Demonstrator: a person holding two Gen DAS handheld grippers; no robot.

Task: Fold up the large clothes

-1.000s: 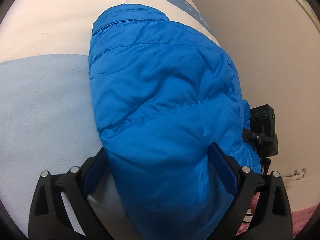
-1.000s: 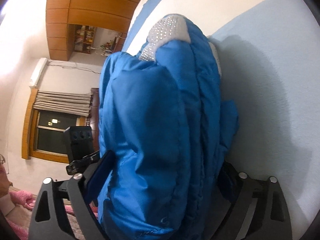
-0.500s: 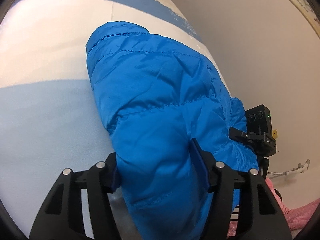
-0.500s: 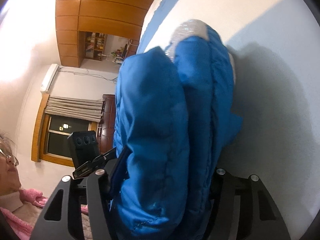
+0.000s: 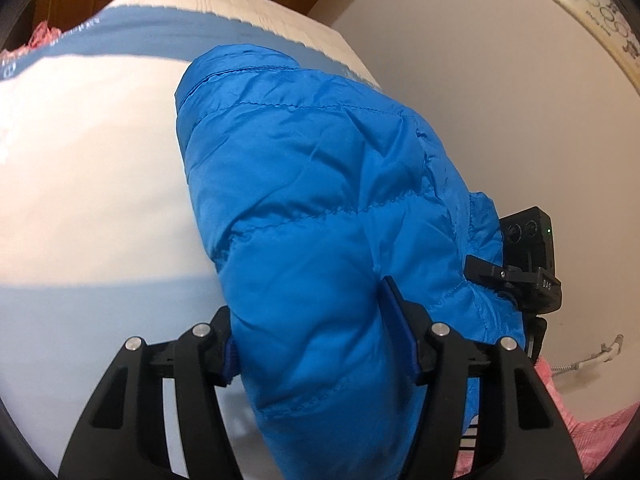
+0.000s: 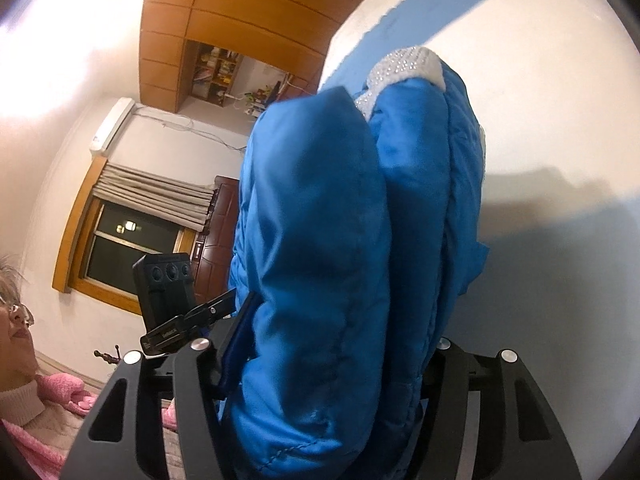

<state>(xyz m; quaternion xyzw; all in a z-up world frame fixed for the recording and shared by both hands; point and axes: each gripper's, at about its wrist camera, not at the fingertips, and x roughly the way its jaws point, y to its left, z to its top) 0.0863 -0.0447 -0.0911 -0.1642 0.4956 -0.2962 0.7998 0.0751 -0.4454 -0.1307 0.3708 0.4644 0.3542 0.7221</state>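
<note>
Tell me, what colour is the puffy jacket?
Bright blue. The jacket shows best in the left wrist view; the right wrist view adds a sparkly white trim.

The right gripper (image 6: pixel 332 344) clamps a thick fold of the blue puffer jacket (image 6: pixel 320 240) — silver-studded trim (image 6: pixel 408 66) at its far end — above the pale bedsheet (image 6: pixel 540 128).

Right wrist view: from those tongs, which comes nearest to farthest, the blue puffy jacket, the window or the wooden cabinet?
1. Blue puffy quilted jacket: clamped in the right tongs.
2. Wood-framed window: left, across the room.
3. Brown wooden cabinet: top, seemingly farthest.
</note>
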